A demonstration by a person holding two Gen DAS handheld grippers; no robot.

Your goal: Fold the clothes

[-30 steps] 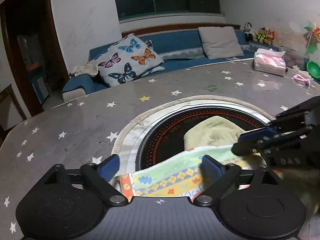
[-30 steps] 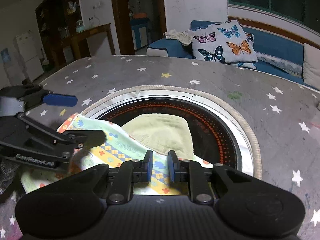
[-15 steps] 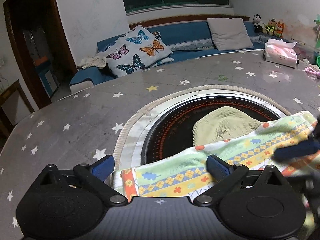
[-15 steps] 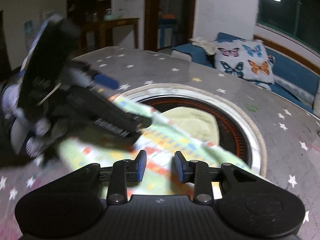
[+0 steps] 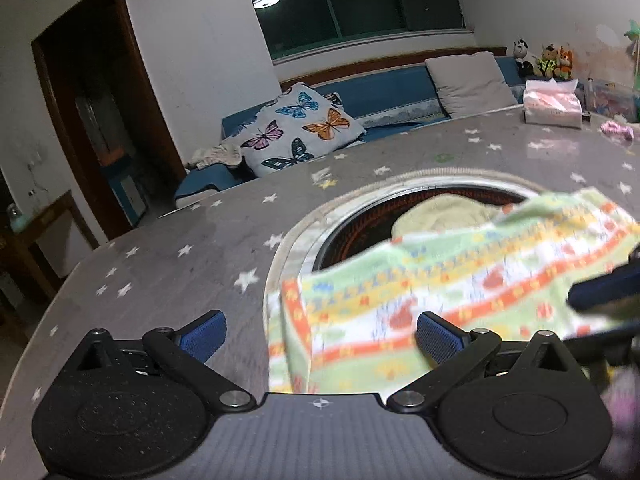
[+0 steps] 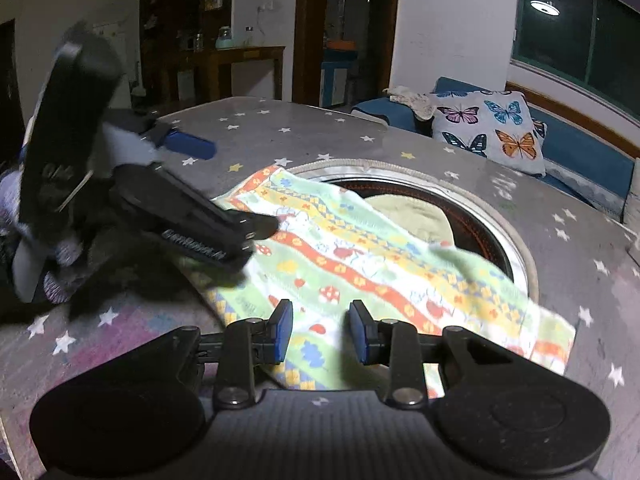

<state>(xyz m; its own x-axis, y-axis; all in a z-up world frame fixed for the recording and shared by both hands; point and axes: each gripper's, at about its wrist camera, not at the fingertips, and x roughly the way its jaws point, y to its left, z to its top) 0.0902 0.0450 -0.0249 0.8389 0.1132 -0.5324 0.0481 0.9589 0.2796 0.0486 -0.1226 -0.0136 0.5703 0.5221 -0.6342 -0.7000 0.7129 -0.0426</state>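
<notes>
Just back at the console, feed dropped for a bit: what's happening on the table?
A person is folding a green, orange and yellow patterned cloth on the grey star-print table, partly over the round dark inset. Both the left gripper and right gripper are open, neither pinching the cloth, which lies loose.

Patterned cloth (image 6: pixel 360 264): pale green with orange, yellow and white bands and small red and blue motifs; lies spread as a long strip from frame centre to lower right, draped over the near rim of a round recess. Plain pale yellow-green cloth (image 6: pixel 412 216): sits bunched inside the recess, partly covered by the patterned one.
</notes>
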